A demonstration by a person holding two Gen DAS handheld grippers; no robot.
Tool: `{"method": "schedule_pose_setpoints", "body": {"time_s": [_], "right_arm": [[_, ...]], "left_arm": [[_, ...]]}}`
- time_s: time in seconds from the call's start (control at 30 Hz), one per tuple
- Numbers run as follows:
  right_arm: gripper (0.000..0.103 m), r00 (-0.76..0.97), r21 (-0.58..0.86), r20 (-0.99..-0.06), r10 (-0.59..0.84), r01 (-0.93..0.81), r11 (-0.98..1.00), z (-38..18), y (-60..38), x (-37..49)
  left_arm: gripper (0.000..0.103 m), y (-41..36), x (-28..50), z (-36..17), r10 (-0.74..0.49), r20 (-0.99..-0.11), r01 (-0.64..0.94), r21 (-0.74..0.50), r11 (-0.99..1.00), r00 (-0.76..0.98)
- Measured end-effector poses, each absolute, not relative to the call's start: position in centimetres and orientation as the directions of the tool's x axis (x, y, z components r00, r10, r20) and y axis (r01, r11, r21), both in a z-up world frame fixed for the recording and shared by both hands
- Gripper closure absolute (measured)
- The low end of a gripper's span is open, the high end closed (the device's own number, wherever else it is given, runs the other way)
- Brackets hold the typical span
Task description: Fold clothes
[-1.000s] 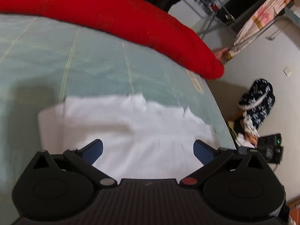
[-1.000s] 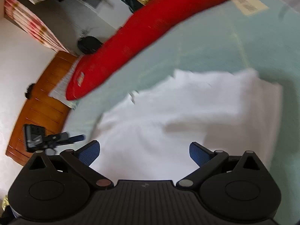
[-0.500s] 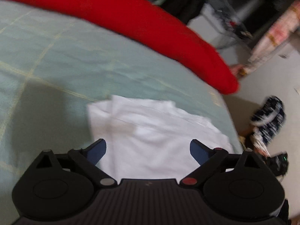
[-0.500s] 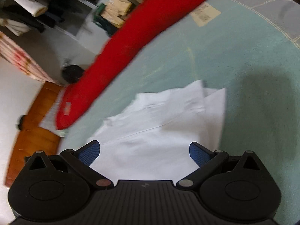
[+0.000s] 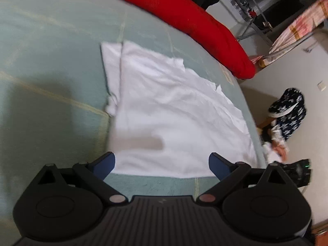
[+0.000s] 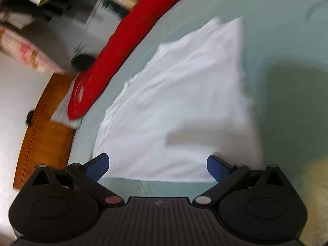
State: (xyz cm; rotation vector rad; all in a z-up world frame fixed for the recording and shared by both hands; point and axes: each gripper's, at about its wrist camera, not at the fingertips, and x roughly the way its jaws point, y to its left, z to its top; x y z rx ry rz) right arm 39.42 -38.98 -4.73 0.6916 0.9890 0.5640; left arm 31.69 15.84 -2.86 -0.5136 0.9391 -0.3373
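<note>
Hovering apart over the near hem of the shirt [image 5: 174,112] spread on the bed [image 5: 51,71], both grippers [image 5: 162,165] [image 6: 157,167] gape empty, apparently lining up a fold.

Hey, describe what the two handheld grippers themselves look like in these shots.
The left gripper and right gripper match: black plastic bodies with ribbed centres, two round housings and angled black linkage arms ending in blue textured finger pads. Each has one red and one silver pivot cap. No hands, sleeves or cables show.
</note>
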Motion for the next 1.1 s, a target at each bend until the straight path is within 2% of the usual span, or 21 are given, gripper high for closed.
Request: {"method": "schedule_pose_setpoints", "body": {"time_s": [0.1, 0.17, 0.27, 0.37, 0.47, 0.63, 0.73, 0.93, 1.1], "right_arm": [[0.000, 0.514, 0.627, -0.600, 0.613, -0.173, 0.759, -1.9, -39.1, 37.4], [0.000, 0.554, 0.473, -0.633, 0.540, -0.276, 0.837, 0.1, -36.7, 36.3], [0.000, 0.612, 0.166, -0.668, 0.424, -0.432, 0.886, 1.1, -31.2, 34.3], [0.000, 0.675, -0.185, -0.672, 0.303, -0.550, 0.814, 0.2, -24.5, 32.4], [0.000, 0.689, -0.353, -0.677, 0.258, -0.612, 0.707, -2.0, -20.1, 31.7], [0.000, 0.710, -0.502, -0.668, 0.222, -0.651, 0.570, -4.9, -16.6, 31.5], [0.000, 0.722, -0.509, -0.649, 0.241, -0.647, 0.568, -4.8, -14.9, 32.7], [0.000, 0.786, -0.649, -0.571, 0.239, -0.610, 0.454, -5.8, -11.7, 33.9], [0.000, 0.832, -0.705, -0.536, 0.143, -0.535, 0.465, -6.1, -15.8, 34.5]], "left_arm": [[0.005, 13.0, 30.2, 0.0, -0.355, -0.702, 0.170, -0.322, 0.932, 0.618], [0.005, 9.4, 28.9, 0.6, -0.271, -0.697, 0.282, -0.102, 0.954, 0.664], [0.005, 3.4, 26.4, 0.2, -0.162, -0.653, 0.417, 0.256, 0.872, 0.740], [0.005, -0.9, 25.0, -1.8, -0.085, -0.643, 0.487, 0.479, 0.731, 0.761], [0.005, -3.1, 24.5, -4.0, -0.037, -0.623, 0.515, 0.610, 0.602, 0.781], [0.003, -3.9, 25.6, -6.1, -0.005, -0.576, 0.490, 0.690, 0.533, 0.818], [0.003, -5.2, 27.0, -6.5, -0.017, -0.553, 0.478, 0.704, 0.524, 0.833], [0.002, -6.1, 28.8, -6.7, -0.041, -0.528, 0.477, 0.727, 0.494, 0.848], [0.002, -2.6, 28.3, -7.2, 0.033, -0.488, 0.424, 0.787, 0.448, 0.872]]}}
